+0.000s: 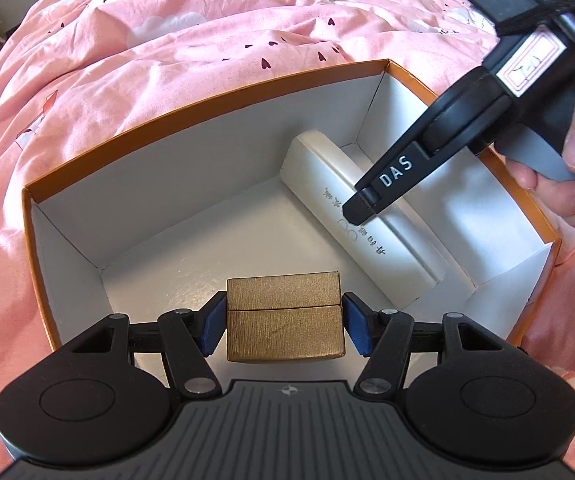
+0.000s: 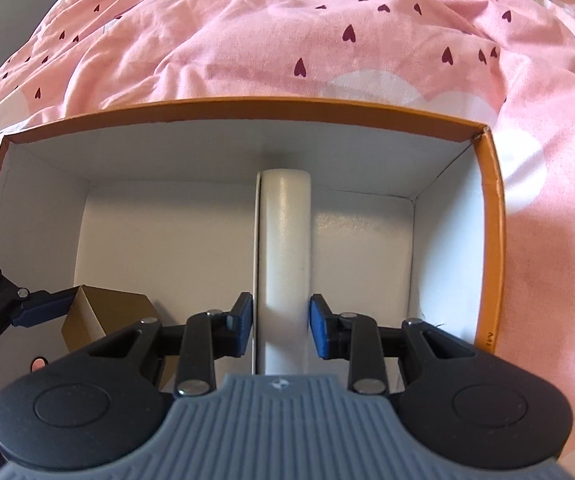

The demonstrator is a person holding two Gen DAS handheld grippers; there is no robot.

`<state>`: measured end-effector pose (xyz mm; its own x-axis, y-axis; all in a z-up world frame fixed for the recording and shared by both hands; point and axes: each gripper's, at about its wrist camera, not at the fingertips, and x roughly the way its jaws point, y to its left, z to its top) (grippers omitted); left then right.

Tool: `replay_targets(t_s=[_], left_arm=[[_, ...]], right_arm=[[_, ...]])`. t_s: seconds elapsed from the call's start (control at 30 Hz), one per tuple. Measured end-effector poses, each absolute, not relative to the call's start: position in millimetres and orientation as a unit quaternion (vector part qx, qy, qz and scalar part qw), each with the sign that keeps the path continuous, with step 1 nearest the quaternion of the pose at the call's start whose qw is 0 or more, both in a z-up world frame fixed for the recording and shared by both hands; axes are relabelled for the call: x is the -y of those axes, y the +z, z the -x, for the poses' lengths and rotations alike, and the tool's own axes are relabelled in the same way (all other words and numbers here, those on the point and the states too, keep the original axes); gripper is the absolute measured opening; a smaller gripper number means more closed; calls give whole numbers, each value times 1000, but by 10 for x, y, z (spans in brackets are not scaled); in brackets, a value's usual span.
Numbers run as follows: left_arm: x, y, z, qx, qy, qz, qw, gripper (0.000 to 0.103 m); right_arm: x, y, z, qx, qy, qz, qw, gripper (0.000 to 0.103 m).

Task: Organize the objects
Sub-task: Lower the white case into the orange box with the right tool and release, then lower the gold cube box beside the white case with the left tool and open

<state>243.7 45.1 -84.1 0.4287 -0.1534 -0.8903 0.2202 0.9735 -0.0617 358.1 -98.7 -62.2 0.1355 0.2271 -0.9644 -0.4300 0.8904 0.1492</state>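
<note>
Boxes are the business here, and the biggest thing under them is the bed, covered by a pink quilt with small dark hearts. On it sits an open orange cardboard box with white inner walls, the place where things are being gathered.

Inside it, toward its right side in the left wrist view, lies a long white case with printed characters, flat on the floor of the box. The right tool straddles its near end; the blue pads sit at both long sides, seemingly clamped on it, though the right pad's contact is hard to confirm. The case looks rigid, smooth and probably light, so it could slip; a grip across its narrow width, near the middle of its length, would balance it better than one at the end.

Smaller is the gold box, a squat block with a seam around its waist. The left tool is clamped on it, pads on two opposite faces, over the near part of the orange box. It looks stiff with a textured finish, so it should hold well; pressing across the seam keeps the lid on.
</note>
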Motion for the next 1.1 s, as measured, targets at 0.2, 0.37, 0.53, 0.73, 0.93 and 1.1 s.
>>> replay_targets(t_s=[0.2,0.37,0.53,0.73,0.93,1.1], left_arm=[[-386,-850,-2457,-523,-118,-30,844,70],[-346,-848,-2479,-520,-132,-19,844,70],[-281,-846,-2498,-541,-165,30,824,70],[-155,-914,-2605,-581,-176,114,786,70],[17,-1105,-2722,-619,-148,147,757,70],[103,-1247,-2824,-643,-124,172,736,70]], right_arm=[[932,-684,-3586,-595,201,153,763,33],[997,-649,-3556,-588,206,167,764,32],[1062,-570,-3543,-572,210,164,776,32],[1262,-353,-3432,-535,207,149,806,32],[1456,-226,-3362,-508,201,133,827,32],[1563,-239,-3345,-502,209,113,832,32]])
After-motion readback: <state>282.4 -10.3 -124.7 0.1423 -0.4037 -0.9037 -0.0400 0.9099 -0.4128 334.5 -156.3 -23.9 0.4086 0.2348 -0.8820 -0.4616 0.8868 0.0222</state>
